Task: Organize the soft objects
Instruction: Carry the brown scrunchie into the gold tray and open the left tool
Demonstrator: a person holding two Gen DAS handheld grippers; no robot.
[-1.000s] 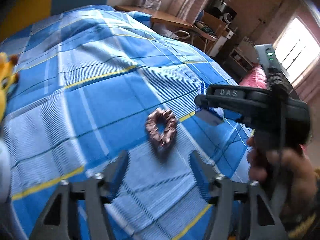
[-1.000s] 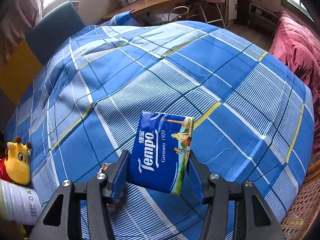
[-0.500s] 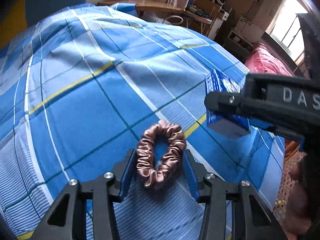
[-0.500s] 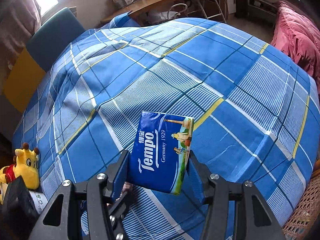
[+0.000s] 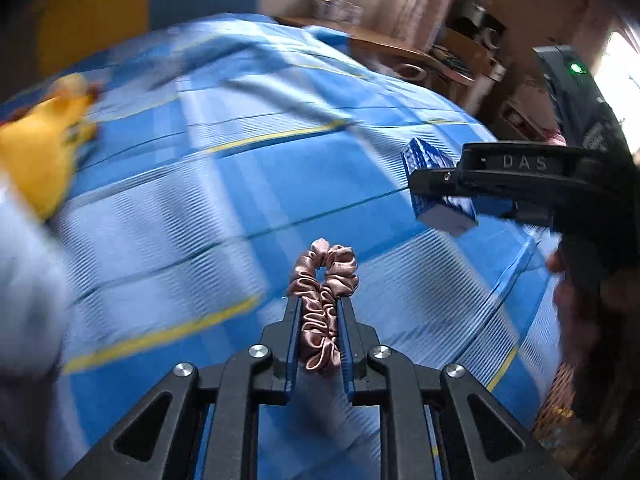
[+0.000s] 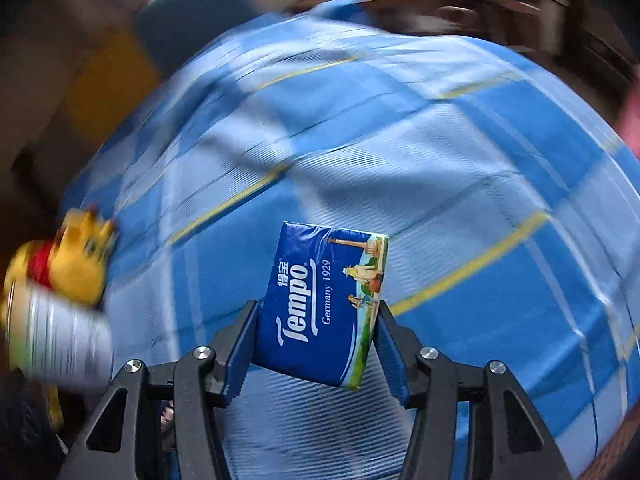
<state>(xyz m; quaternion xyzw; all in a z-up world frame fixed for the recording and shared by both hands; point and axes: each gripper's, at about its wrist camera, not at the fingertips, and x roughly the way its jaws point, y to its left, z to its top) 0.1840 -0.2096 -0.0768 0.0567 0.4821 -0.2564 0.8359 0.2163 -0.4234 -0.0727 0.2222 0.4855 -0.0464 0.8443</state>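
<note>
Left tool (image 5: 319, 312): my jaws are pressed together on the pink satin scrunchie (image 5: 323, 300), squashing its loop flat between the blue pads. They have just been closing, with the scrunchie between them. I took it across the middle so both sides of the ring are caught; one strand alone would likely slip. The free end of the loop pokes out past the fingertips, above the bed (image 5: 200, 184).

Right tool (image 6: 316, 312): half spread, pinching the blue Tempo tissue pack (image 6: 324, 304) by its two long edges, printed face toward the camera. Held by the edges, the pack keeps its shape and hangs clear of the checked cover. From the left wrist view the same pack sits off to the right of the scrunchie, well apart.

Outward: yellow plush toy (image 6: 76, 264) at the left edge of the bed, just beside a white cylindrical container (image 6: 60, 340); both blurred. My guess is that corner is the gathering spot, so both held items probably go there.
</note>
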